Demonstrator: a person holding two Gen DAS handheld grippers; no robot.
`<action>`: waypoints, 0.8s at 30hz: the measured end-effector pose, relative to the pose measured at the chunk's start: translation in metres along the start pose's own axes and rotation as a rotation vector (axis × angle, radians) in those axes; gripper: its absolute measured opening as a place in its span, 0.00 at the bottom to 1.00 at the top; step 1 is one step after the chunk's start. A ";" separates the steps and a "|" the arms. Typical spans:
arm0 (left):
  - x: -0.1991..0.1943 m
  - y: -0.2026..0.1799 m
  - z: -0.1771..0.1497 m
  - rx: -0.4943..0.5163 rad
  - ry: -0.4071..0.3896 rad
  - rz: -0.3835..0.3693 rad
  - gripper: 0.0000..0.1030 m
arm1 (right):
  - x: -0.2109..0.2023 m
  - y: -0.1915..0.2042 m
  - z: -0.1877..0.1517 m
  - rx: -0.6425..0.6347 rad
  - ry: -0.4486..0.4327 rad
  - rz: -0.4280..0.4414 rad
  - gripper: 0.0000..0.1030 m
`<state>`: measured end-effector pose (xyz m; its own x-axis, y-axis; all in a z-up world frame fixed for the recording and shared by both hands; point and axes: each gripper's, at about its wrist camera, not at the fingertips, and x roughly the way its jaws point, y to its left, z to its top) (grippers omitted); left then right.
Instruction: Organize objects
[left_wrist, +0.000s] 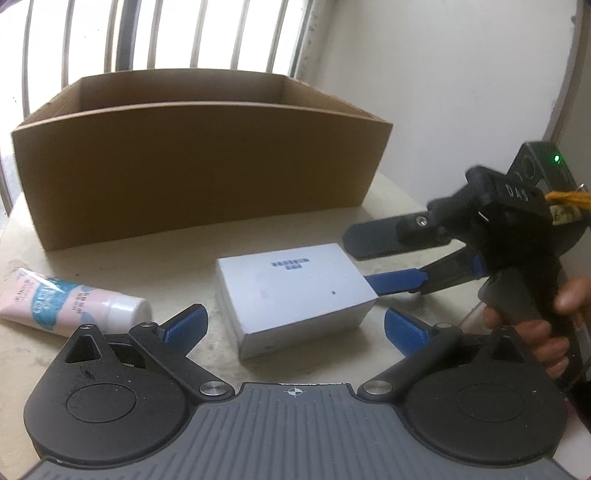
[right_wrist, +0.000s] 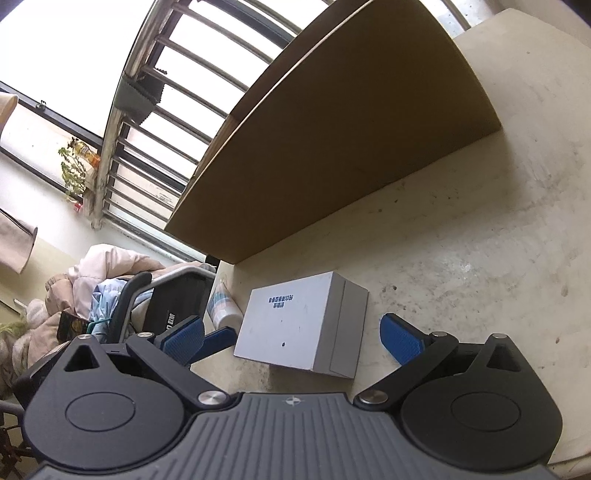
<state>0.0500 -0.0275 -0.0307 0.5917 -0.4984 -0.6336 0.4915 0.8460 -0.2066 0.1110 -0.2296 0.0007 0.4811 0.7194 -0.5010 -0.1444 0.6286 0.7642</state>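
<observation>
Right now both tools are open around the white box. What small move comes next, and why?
Probably close the right tool on the white box. Its open fingers already flank the box, which lies flat on the table outside the cardboard box. The left tool is also open just short of it, so hold that one back to avoid a clash.

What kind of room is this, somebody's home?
Probably a lived-in home, at a table by a barred window. A heap of clothes lies on a chair beside it, and a tube of cream lies near a cardboard box.
</observation>
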 end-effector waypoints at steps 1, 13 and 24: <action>0.002 -0.002 0.000 0.003 0.007 -0.001 0.99 | 0.000 0.002 0.000 0.000 0.001 -0.009 1.00; 0.006 -0.013 -0.006 0.038 0.044 -0.014 0.99 | 0.015 0.032 -0.007 -0.237 0.020 -0.165 0.76; -0.016 -0.010 -0.022 0.000 0.037 -0.083 0.99 | 0.016 0.047 -0.017 -0.329 0.062 -0.217 0.74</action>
<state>0.0216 -0.0235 -0.0345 0.5248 -0.5599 -0.6412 0.5383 0.8018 -0.2596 0.0967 -0.1832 0.0218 0.4794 0.5699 -0.6674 -0.3198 0.8216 0.4720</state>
